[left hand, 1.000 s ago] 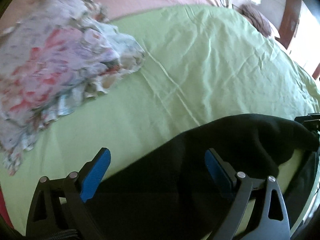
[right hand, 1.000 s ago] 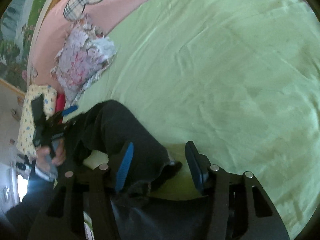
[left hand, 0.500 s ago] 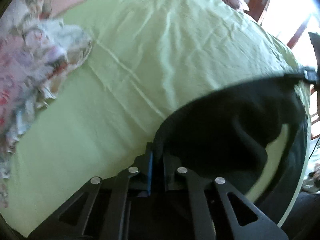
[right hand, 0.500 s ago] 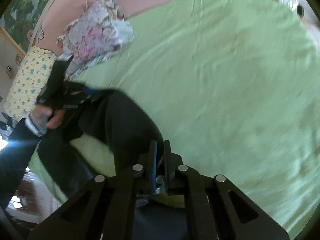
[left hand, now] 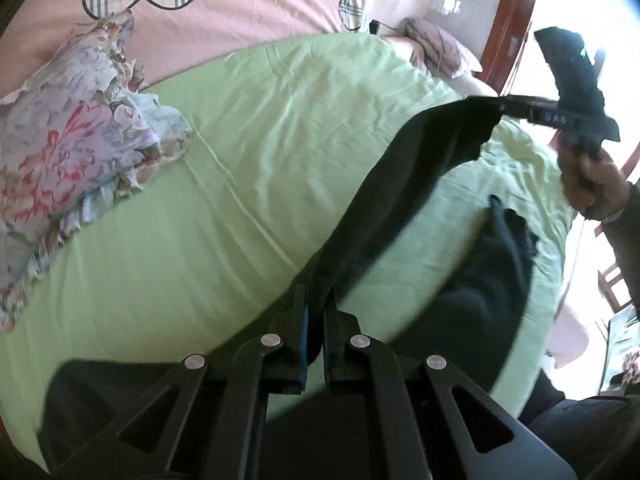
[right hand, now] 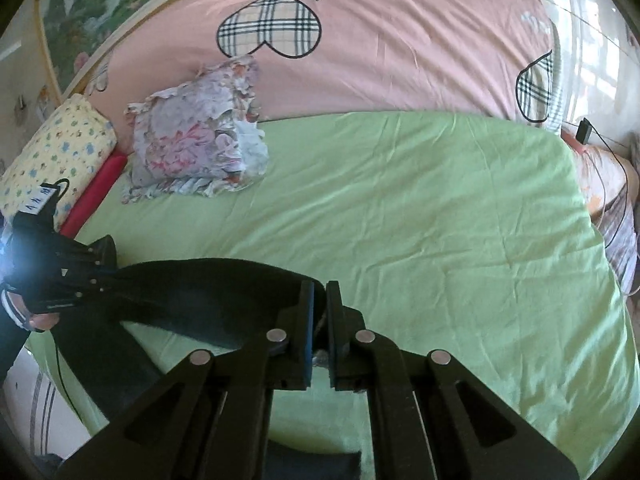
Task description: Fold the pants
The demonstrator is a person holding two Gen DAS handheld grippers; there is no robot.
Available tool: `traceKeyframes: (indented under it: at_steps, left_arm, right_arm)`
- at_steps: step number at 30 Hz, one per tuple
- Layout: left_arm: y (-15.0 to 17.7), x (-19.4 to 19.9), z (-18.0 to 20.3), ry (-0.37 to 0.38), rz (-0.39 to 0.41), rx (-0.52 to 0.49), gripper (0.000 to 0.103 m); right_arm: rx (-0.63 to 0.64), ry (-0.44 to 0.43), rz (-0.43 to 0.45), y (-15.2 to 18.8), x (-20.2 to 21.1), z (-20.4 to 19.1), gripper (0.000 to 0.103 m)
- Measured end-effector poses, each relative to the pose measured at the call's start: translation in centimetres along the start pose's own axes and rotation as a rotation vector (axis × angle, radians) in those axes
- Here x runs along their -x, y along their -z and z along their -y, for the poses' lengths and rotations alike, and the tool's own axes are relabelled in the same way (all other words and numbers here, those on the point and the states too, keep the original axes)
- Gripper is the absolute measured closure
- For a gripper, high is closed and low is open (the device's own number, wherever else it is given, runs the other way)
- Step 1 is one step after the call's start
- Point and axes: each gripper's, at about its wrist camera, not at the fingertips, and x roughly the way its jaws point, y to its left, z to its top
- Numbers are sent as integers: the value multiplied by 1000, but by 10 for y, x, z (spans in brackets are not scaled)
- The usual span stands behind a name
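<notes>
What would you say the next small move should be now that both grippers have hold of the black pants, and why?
Probably carry both ends forward and lower them onto the green sheet. The left gripper and right gripper are each shut on the black pants, which hang stretched between them above the bed, with the rest trailing off the near edge.

Mounted behind each gripper's fingers, looking forward low over the green sheet (left hand: 248, 184); both sharing the floral pillow (right hand: 196, 152) and pink quilt (right hand: 400, 60).
</notes>
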Motion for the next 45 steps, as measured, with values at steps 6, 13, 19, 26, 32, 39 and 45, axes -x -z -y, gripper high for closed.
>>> traceKeyframes:
  at_steps: [6, 13, 19, 26, 32, 39, 45]
  left_arm:
    - [28, 9, 35, 47, 6, 45, 100]
    - [59, 17, 57, 72, 25, 82, 100]
    - [83, 21, 70, 84, 39, 96, 99]
    - [98, 14, 81, 63, 35, 69, 99]
    - [106, 16, 90, 90, 37, 41, 99]
    - [117, -10, 101, 88, -16, 16, 97]
    - [129, -15, 105, 139, -15, 40, 52]
  right_arm:
    - [-4, -50, -13, 47, 14, 7, 97]
    - [20, -142, 26, 92, 48, 14, 97]
    - [126, -117, -38, 117, 56, -4, 97]
    - [197, -65, -101, 140, 56, -8, 97]
    - [209, -51, -137, 152, 59, -7, 97]
    - [231, -4, -202, 164, 43, -6, 97]
    - [212, 17, -238, 168, 35, -7, 80]
